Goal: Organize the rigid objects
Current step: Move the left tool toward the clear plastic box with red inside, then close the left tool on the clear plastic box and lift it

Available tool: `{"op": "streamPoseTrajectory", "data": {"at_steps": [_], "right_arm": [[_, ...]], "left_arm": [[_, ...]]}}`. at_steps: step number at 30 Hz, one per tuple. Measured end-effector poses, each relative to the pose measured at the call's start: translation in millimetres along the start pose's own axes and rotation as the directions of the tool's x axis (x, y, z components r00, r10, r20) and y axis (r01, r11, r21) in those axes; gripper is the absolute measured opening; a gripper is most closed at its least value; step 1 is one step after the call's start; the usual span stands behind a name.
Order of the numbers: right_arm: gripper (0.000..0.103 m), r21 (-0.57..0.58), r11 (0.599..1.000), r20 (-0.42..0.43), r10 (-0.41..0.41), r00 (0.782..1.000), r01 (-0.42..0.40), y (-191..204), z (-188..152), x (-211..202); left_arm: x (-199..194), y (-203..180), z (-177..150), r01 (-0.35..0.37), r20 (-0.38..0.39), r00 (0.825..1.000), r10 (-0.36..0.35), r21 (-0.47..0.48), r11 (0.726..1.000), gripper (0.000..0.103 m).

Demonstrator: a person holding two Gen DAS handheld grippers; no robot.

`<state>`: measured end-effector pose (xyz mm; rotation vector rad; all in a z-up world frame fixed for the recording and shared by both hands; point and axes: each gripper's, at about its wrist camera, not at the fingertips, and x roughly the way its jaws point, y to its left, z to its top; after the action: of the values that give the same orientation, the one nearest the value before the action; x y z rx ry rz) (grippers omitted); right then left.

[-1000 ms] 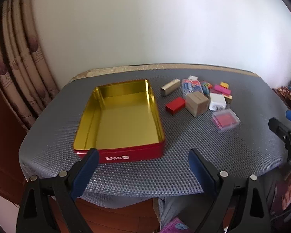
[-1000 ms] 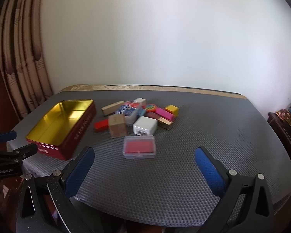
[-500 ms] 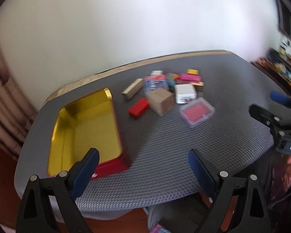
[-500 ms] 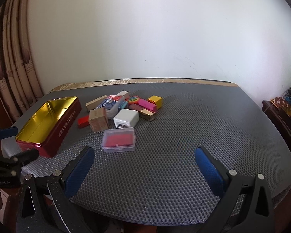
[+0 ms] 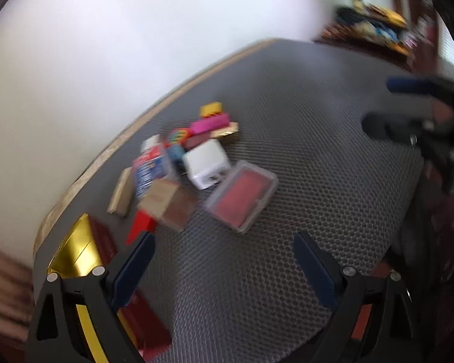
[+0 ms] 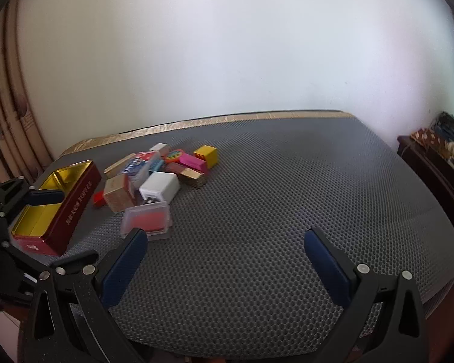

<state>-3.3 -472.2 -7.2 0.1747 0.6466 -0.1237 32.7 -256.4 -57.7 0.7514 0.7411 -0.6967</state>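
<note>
A pile of small rigid items lies on the grey mat: a clear case with a red insert [image 5: 242, 195] [image 6: 146, 220], a white charger block [image 5: 207, 161] [image 6: 159, 187], a brown box [image 5: 166, 204] [image 6: 116, 193], a red block [image 5: 140, 227], a pink bar [image 6: 192, 161] and a yellow cube [image 6: 207, 154]. An open red tin with a gold inside [image 6: 57, 199] [image 5: 75, 254] sits left of them. My left gripper [image 5: 224, 269] is open and empty, just short of the clear case. My right gripper [image 6: 227, 257] is open and empty over bare mat.
The grey honeycomb mat [image 6: 287, 211] covers the table, with a white wall behind. A curtain [image 6: 6, 115] hangs at the left. A dark cabinet with clutter [image 6: 439, 157] stands beyond the right edge. The other gripper [image 5: 420, 121] shows at the right of the left wrist view.
My left gripper has swung right and tilted, from facing the tin to facing the pile; its view is blurred. My right gripper has drifted forward a little. Both stay open.
</note>
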Motion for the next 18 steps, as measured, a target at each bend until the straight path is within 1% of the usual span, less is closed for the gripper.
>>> {"op": "streamPoseTrajectory", "data": {"at_steps": [3, 4, 6, 8, 10, 14, 17, 18], "right_arm": [[0.103, 0.021, 1.0, -0.014, -0.004, 1.0, 0.004, -10.2, 0.5, 7.2], [0.103, 0.029, 1.0, -0.016, -0.004, 1.0, 0.004, -13.5, 1.2, 9.4], [0.103, 0.041, 0.999, -0.017, -0.006, 1.0, 0.007, -18.7, 0.9, 11.3], [0.103, 0.055, 0.998, -0.025, -0.004, 1.0, 0.006, -23.3, 1.6, 14.6], [0.103, 0.064, 0.998, -0.035, -0.001, 0.999, 0.003, -26.3, 1.8, 18.5], [0.103, 0.08, 0.997, -0.042, 0.002, 0.999, 0.001, -34.0, 0.4, 21.6], [0.103, 0.101, 0.995, -0.049, 0.008, 0.999, -0.003, -40.9, 0.1, 22.7], [0.103, 0.107, 0.994, -0.052, 0.01, 0.999, -0.005, -42.5, -0.1, 23.1]], "left_arm": [[24.3, 2.6, 8.0, 0.034, -0.05, 0.998, -0.032, 0.038, 0.999, 0.095], [32.1, 6.0, 11.0, 0.065, -0.061, 0.996, -0.063, 0.036, 0.997, 0.095], [40.5, 10.8, 15.3, 0.096, -0.066, 0.993, -0.094, 0.035, 0.995, 0.095], [50.3, 14.5, 20.0, 0.126, -0.074, 0.99, -0.122, 0.054, 0.991, 0.095], [62.5, 18.1, 24.7, 0.149, -0.104, 0.985, -0.141, 0.07, 0.986, 0.095], [83.6, 24.4, 32.1, 0.218, -0.161, 0.966, -0.2, 0.101, 0.971, 0.095], [100.5, 27.5, 36.5, 0.244, -0.191, 0.957, -0.218, 0.126, 0.962, 0.095], [106.0, 27.4, 37.1, 0.264, -0.208, 0.95, -0.233, 0.136, 0.955, 0.095]]}}
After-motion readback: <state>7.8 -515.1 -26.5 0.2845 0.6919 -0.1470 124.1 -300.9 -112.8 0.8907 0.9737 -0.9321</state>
